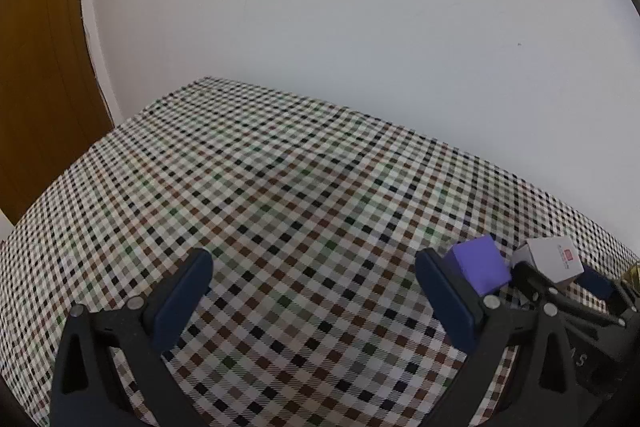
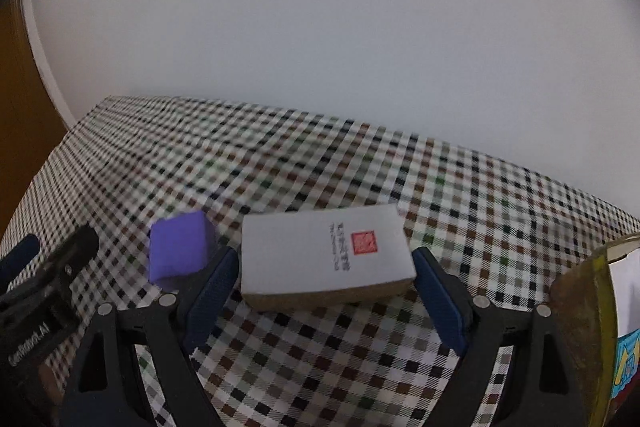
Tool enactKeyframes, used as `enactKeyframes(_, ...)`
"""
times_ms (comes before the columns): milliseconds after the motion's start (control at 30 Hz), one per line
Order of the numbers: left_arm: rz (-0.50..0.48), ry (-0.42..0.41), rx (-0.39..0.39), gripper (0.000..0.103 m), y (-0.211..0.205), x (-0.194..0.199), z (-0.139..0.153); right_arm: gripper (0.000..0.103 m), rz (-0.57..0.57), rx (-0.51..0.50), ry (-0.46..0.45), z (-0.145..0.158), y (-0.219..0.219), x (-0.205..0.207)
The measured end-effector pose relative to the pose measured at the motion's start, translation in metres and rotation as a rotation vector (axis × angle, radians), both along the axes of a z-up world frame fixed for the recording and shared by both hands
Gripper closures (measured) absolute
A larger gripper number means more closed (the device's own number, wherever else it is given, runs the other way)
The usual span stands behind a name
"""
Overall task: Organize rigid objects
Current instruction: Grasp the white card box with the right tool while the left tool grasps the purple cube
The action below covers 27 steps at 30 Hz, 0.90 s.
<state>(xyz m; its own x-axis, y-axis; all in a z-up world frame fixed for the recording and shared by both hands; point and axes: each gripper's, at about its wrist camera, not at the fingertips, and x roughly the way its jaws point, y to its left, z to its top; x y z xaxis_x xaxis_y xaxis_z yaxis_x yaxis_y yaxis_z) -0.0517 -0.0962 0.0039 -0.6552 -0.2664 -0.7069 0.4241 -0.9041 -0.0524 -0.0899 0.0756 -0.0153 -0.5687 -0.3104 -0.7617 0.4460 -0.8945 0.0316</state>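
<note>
A white flat box with a red stamp and a cork-brown underside (image 2: 320,251) lies crosswise between my right gripper's blue pads. Both pads touch its short ends, so my right gripper (image 2: 326,257) is shut on it. The box looks sharp while the cloth behind it is blurred. A purple cube (image 2: 180,251) sits on the checked cloth just left of the right gripper's left finger. In the left wrist view the cube (image 1: 480,267) is just outside the right finger of my left gripper (image 1: 314,259), which is open over bare cloth. The box (image 1: 548,259) and right gripper (image 1: 560,283) are beyond the cube.
The checked tablecloth (image 1: 280,187) covers the table up to a white wall. A brown door (image 1: 36,87) stands at the left. A round brown and yellow container with a colourful label (image 2: 584,315) is close on the right of my right gripper.
</note>
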Motion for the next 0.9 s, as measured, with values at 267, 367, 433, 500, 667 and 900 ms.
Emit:
enactKeyframes(267, -0.022, 0.016, 0.029, 0.001, 0.012, 0.005, 0.002, 0.022, -0.042, -0.099, 0.082, 0.019, 0.019, 0.023)
enactKeyframes(367, -0.081, 0.036, 0.023, 0.001, 0.03, 0.004, 0.006, 0.022, -0.136, -0.11, 0.165, 0.03, 0.03, 0.044)
enactKeyframes(433, -0.113, 0.031, 0.009, 0.001, 0.04, -0.004, 0.005, 0.022, -0.171, -0.104, 0.205, 0.036, 0.038, 0.059)
enactKeyframes(500, -0.132, 0.022, -0.008, 0.001, 0.054, -0.011, 0.005, 0.022, -0.207, -0.097, 0.241, 0.041, 0.049, 0.074)
enactKeyframes(667, -0.146, -0.048, 0.014, 0.006, 0.075, -0.042, -0.003, 0.022, -0.24, -0.099, 0.273, 0.044, 0.065, 0.099)
enactKeyframes(900, -0.074, -0.142, 0.028, 0.015, 0.086, -0.068, -0.016, 0.022, -0.217, -0.098, 0.241, 0.043, 0.061, 0.1)
